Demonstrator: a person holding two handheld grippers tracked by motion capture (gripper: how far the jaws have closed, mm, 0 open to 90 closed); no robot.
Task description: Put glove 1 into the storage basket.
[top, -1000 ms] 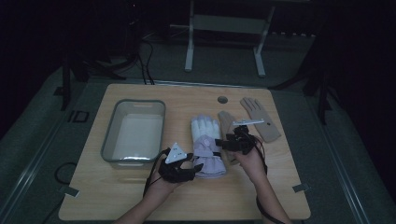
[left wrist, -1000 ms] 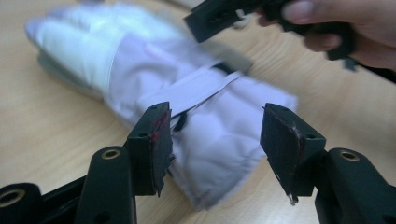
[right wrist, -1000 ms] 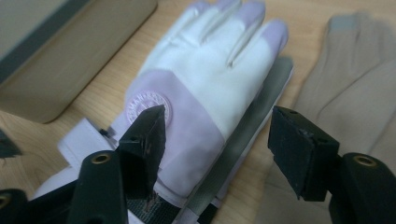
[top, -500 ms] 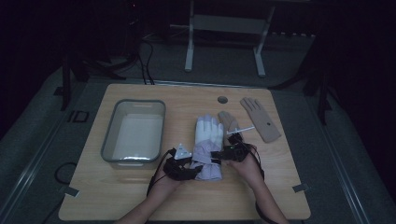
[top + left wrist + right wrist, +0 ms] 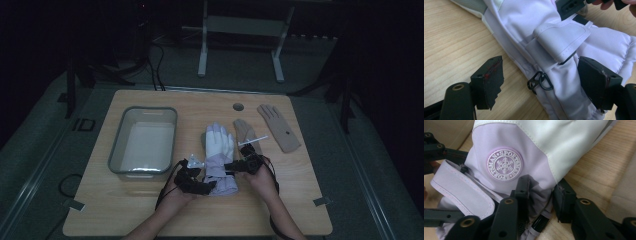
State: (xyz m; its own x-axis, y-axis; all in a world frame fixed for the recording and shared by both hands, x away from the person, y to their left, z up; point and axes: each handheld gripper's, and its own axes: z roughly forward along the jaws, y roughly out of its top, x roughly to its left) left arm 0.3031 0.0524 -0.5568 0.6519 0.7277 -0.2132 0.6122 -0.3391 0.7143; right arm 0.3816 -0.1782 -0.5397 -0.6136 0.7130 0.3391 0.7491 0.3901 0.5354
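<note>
A white and lilac ski glove lies palm down in the middle of the table, cuff toward the person. My left gripper is at the cuff's left edge. Its jaws have just been opening: the gripper stands open, one jaw on bare wood, the other against the fabric by the strap and a black clip. My right gripper is at the cuff's right edge. Its jaws have just been closing, and the gripper pinches lilac fabric below the snowflake badge.
A clear plastic bin stands left of the glove. Two tan gloves lie to the right, with a thin white stick across one. A round hole is in the tabletop at the back.
Both grippers have sunk onto the ski glove's cuff. The right one has shifted left and closed on the cuff fabric. The left one's jaws stand wider.
</note>
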